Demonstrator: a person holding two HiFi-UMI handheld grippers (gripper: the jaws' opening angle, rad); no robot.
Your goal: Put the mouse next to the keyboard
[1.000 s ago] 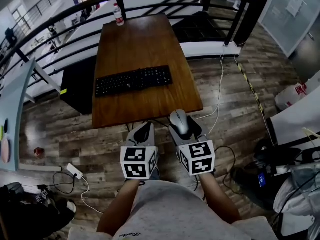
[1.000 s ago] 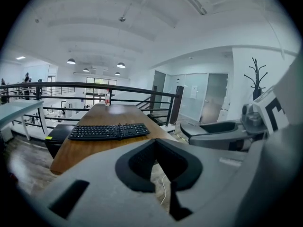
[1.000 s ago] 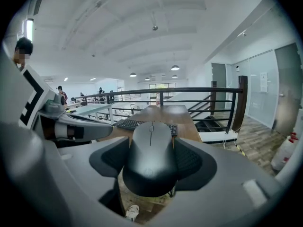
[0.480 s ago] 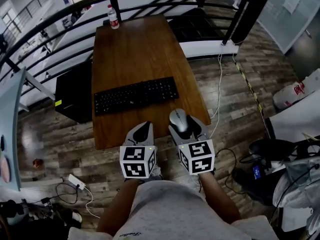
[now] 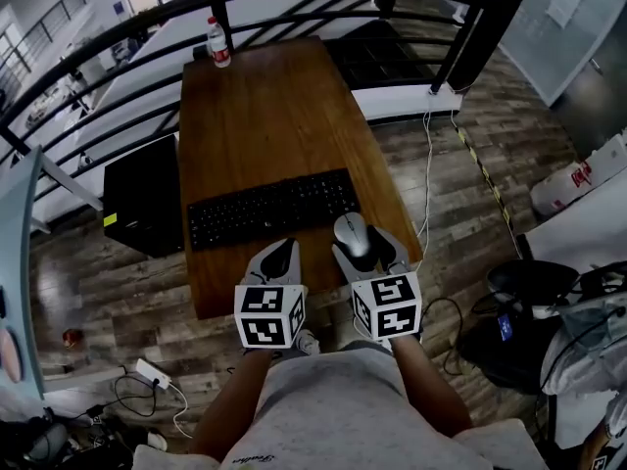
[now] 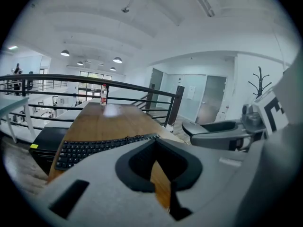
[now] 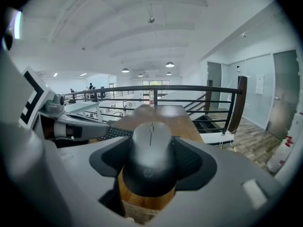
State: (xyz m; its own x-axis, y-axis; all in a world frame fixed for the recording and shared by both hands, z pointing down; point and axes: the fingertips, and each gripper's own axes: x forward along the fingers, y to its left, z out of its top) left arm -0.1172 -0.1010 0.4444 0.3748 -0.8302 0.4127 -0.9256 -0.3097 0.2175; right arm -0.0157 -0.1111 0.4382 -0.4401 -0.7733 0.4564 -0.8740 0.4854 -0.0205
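Carrying step: right fingers point(image 7: 196, 162) pinch the mouse point(image 7: 150, 162); left fingers point(image 6: 94, 183) pressed together, empty. Next, lower it onto the bench point(image 5: 265, 106) just ahead, beside the keyboard point(image 5: 269, 209)

The mouse point(image 7: 150, 158) sits between the jaws of the right gripper point(image 5: 361, 243), over the near edge of the table point(image 5: 265, 116). The left gripper point(image 5: 277, 258) is just to that gripper's left, apart from it, jaws together. The keyboard point(image 5: 271, 207) lies on the table just ahead of both, mostly before the left one. A bottle point(image 5: 217, 42) stands at the table's far end, well ahead, with a railing point(image 5: 118, 32) behind it.
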